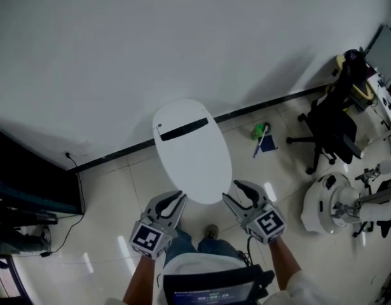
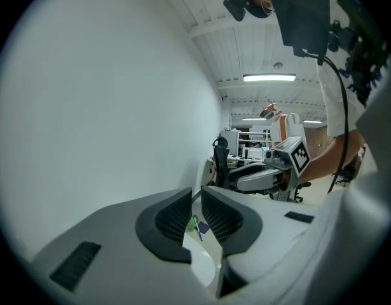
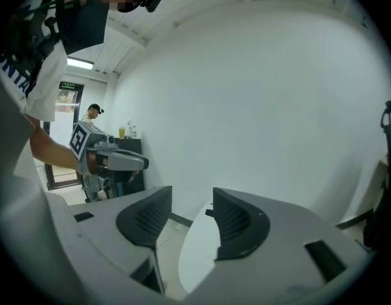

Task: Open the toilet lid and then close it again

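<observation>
White toilet lid (image 1: 192,151) lying down flat by the wall, seemingly shut and untouched. Left claw (image 1: 171,199) nearly together with a slim gap, right claw (image 1: 234,191) apart. Both empty, just short of the lid's near edge. Opening either not begun or already undone; cannot tell which.

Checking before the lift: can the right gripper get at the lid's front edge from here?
Probably yes. The right gripper is right beside the front rim of the lid, its jaws are apart, and nothing lies between them and the rim. I can't tell whether it already touches.
</observation>
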Demonstrator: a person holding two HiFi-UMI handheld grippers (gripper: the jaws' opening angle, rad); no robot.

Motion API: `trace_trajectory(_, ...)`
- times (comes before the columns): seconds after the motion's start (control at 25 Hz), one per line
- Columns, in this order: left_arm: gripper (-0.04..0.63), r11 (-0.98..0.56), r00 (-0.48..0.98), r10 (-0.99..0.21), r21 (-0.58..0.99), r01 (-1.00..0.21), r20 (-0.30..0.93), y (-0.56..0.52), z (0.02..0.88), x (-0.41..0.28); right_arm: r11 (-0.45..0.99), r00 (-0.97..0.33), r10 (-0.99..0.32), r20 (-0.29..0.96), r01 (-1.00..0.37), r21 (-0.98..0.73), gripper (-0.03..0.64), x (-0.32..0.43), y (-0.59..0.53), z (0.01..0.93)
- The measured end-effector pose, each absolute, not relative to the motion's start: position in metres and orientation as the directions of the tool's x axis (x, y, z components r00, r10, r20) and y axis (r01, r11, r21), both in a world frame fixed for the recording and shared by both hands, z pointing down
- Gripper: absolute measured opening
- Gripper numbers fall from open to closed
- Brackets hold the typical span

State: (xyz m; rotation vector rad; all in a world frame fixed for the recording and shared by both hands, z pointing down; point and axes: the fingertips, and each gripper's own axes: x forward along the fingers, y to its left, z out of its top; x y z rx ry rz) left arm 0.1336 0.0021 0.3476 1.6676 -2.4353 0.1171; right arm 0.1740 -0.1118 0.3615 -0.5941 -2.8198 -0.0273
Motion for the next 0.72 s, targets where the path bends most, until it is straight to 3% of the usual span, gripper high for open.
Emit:
trace_trajectory(0.32, 0.032, 0.407, -0.383, -0.897, 0.071, -0.911, 0.222, 0.006, 0.341, 0.132, 0.9, -0.867, 0.426, 0.26, 0.434, -0.029, 0.206, 0.181, -0.114, 0.361)
trace_trajectory(0.72, 0.035, 0.566, -0.552, -0.814, 0.035, -0.823, 0.18, 0.014, 0.32, 0.147, 0.853, -0.81, 0.508, 0.294, 0.52, -0.041, 0.206, 0.192, -0.136, 0.368)
